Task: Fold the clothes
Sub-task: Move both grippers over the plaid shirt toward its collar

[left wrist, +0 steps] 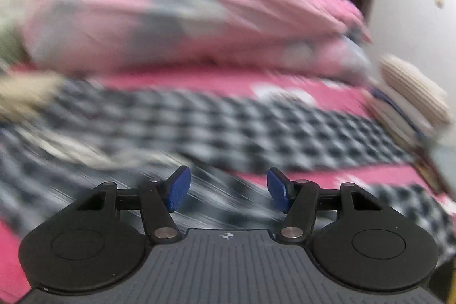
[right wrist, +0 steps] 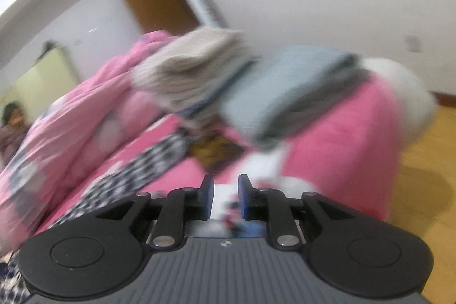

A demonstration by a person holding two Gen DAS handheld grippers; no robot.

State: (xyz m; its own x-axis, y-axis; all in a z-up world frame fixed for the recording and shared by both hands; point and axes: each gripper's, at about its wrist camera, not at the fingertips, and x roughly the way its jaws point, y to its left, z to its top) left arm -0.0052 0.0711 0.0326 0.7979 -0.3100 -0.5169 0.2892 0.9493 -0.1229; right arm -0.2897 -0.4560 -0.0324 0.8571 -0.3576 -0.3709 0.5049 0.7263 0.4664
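Note:
Both views are motion-blurred. My left gripper [left wrist: 228, 191] is open, its blue pads [left wrist: 179, 188] wide apart and empty. It hovers low over a black-and-white checked garment [left wrist: 228, 121] spread across the pink bed sheet [left wrist: 182, 83]. My right gripper [right wrist: 225, 197] has its jaws a narrow gap apart, with only blurred white and pink sheet showing between them; nothing is clearly held. The checked garment [right wrist: 148, 164] trails off to its left. Ahead of it sits a stack of folded clothes: a beige striped piece [right wrist: 193, 70] and a grey-blue piece [right wrist: 285, 87].
A bulky pink and grey quilt [left wrist: 176, 19] lies along the bed's far side. The folded stack [left wrist: 413, 93] sits at the bed's right end. A small yellow-brown item [right wrist: 211, 150] lies below the stack. A person [right wrist: 11, 118] sits at far left. Wooden floor [right wrist: 421, 161] lies beyond the bed edge.

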